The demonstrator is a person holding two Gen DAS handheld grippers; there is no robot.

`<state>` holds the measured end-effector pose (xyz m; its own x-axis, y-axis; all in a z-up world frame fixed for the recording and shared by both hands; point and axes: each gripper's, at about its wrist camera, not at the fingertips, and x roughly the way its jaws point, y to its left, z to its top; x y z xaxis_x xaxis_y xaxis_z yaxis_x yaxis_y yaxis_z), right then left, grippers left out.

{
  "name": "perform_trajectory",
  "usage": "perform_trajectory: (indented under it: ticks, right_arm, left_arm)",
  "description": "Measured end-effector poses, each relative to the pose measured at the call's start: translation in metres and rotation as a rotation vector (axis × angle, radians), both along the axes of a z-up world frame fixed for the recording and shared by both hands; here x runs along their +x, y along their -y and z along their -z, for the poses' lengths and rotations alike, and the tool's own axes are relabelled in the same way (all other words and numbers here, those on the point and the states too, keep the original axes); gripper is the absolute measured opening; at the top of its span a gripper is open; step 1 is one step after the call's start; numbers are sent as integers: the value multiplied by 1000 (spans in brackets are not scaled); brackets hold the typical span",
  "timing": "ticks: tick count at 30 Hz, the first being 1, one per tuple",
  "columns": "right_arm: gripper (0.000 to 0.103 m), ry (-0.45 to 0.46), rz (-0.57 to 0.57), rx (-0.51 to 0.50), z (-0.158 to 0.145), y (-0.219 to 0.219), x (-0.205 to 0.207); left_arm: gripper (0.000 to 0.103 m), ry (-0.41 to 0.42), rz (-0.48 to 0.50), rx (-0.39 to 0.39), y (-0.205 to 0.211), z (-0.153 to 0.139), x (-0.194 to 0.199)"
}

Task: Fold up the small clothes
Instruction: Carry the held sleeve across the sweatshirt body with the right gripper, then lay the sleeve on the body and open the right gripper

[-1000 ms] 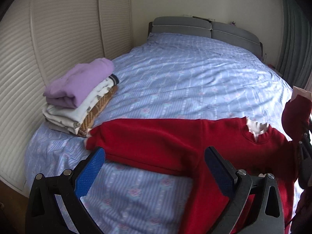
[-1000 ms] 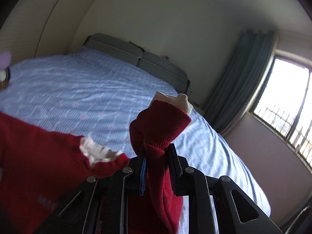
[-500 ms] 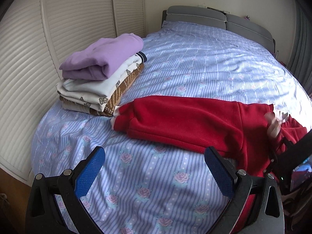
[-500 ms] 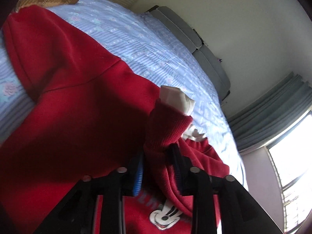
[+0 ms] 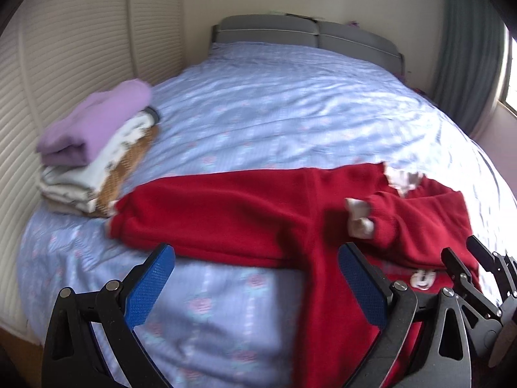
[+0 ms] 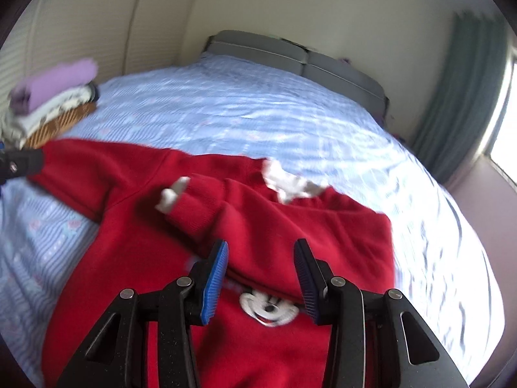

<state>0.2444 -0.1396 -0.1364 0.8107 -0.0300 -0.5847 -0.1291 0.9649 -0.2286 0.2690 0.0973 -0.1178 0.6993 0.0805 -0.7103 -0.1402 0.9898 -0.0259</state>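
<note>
Taking the red knitted children's sweater with a cartoon mouse face (image 5: 290, 213) as the landmark, and starting at its left: a stack of folded clothes, purple fleece on top of cream and brown plaid pieces (image 5: 93, 148), sits just beyond the tip of the sweater's outstretched sleeve (image 5: 168, 213), near the ribbed cream wardrobe doors (image 5: 64, 48). That pile looks like finished work, so several garments are judged done.

The sweater itself lies front-up on the blue rose-print bed sheet (image 5: 274, 113). The outstretched sleeve runs flat to the left, unfolded. The left gripper (image 5: 255, 287) hovers just in front of that sleeve's lower edge, jaws spread wide, holding nothing.

Further right, the other sleeve is laid across the chest, its white cuff (image 6: 171, 195) pointing toward the middle, just below the white collar (image 6: 290, 184). So one sleeve fold seems made. The right gripper (image 6: 260, 278) hangs above the mouse face (image 6: 268, 307), jaws apart and empty.

What seems left: bring the outstretched sleeve in, fold the body, then add it to the stack.
</note>
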Motion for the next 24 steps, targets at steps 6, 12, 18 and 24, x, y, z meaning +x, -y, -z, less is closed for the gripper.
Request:
perform_trajectory:
  ticks: [6, 12, 18, 24]
  right_arm:
    - [42, -1, 128, 131, -5, 61, -3]
    - [42, -13, 214, 254, -3, 114, 3]
    - [42, -49, 268, 304, 13, 144, 10]
    - [42, -91, 313, 373, 25, 160, 15]
  left_arm:
    - [79, -40, 124, -36, 58, 11, 36]
    - [68, -88, 191, -61, 97, 29, 65]
    - [52, -136, 190, -58, 108, 51, 87]
    - [35, -171, 156, -53, 102, 72, 90]
